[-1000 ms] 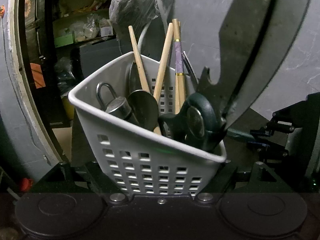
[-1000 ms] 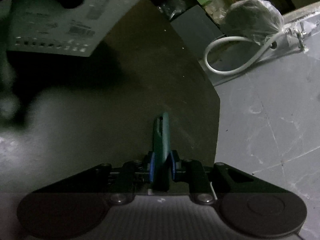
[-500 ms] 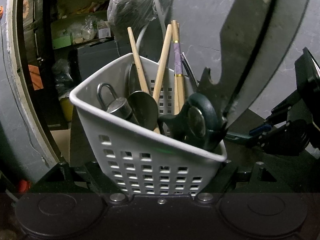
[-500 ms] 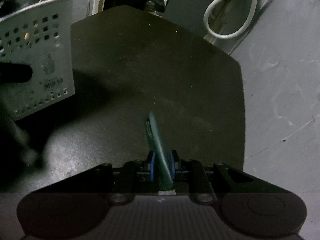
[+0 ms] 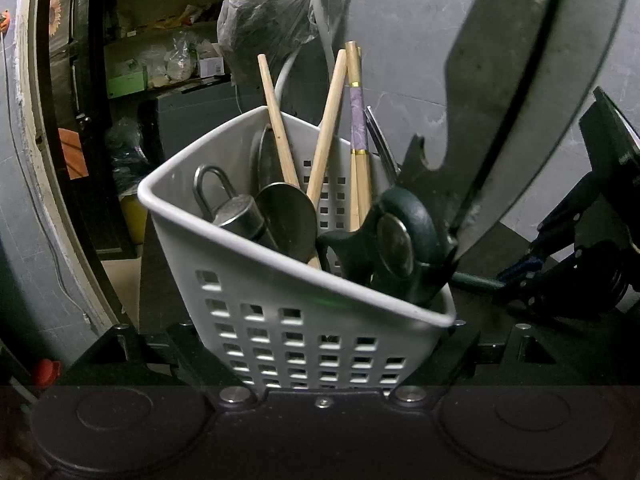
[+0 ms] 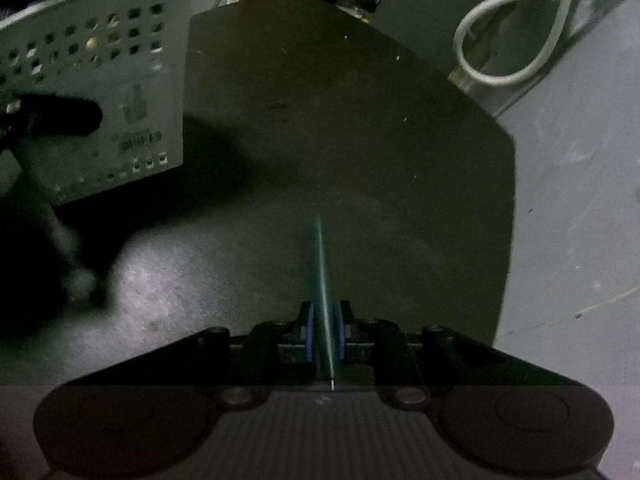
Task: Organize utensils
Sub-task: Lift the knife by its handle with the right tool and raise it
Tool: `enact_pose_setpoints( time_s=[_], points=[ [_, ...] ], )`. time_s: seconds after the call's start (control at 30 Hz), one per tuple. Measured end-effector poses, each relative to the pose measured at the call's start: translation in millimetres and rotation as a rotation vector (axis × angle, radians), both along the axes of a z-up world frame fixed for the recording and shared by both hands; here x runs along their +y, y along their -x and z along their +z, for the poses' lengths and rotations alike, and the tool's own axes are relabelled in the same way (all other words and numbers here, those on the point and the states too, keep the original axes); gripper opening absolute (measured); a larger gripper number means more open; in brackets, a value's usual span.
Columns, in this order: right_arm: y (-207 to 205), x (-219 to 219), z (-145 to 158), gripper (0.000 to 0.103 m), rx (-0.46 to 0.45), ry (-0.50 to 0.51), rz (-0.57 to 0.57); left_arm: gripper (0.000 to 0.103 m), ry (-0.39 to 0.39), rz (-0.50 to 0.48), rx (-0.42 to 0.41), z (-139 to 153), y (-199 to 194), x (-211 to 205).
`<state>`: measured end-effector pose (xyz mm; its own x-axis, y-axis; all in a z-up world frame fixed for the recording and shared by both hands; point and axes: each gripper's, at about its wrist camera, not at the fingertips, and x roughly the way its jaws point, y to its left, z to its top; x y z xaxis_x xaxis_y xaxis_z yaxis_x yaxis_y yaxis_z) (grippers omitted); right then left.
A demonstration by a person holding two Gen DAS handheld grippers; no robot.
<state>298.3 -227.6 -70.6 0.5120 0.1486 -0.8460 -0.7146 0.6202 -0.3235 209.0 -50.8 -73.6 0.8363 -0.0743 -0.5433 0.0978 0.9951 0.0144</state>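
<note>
The left gripper (image 5: 320, 364) holds one white basket (image 5: 280, 312) while its jaws are opening. Four wooden sticks (image 5: 326, 128) stand inside. The right gripper (image 6: 323, 328), jaws closing, pinches one green tool (image 6: 321, 264) over the dark table's (image 6: 360, 120) near edge.

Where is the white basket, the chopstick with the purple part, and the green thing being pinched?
White basket (image 5: 280, 280), left wrist view, on its front rim.
Purple chopstick (image 5: 357, 120), left wrist view, on the purple band.
Green thing (image 6: 322, 280), right wrist view, on its shaft ahead of the blue pads.
</note>
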Motion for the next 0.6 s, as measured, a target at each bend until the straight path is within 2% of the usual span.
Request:
enact_pose_setpoints(
  time_s=[0.07, 0.3, 0.5, 0.6],
  points=[
    [-0.8, -1.8, -3.2, 0.012, 0.042, -0.013, 0.003, 0.086, 0.0, 0.001, 0.001, -0.1, -0.2, -0.2],
    [-13.9, -7.5, -2.6, 0.011, 0.077, -0.076, -0.033, 0.086, 0.0, 0.002, 0.001, 1.0, -0.6, 0.3],
    [-37.5, -29.7, 10.9, 0.011, 0.18, -0.264, -0.137, 0.086, -0.001, 0.002, 0.0, 1.0, -0.4, 0.2],
    [-44.7, -36.5, 9.6, 0.012, 0.214, -0.308, -0.175, 0.087, -0.002, 0.003, 0.0, 1.3, -0.3, 0.3]
  ],
)
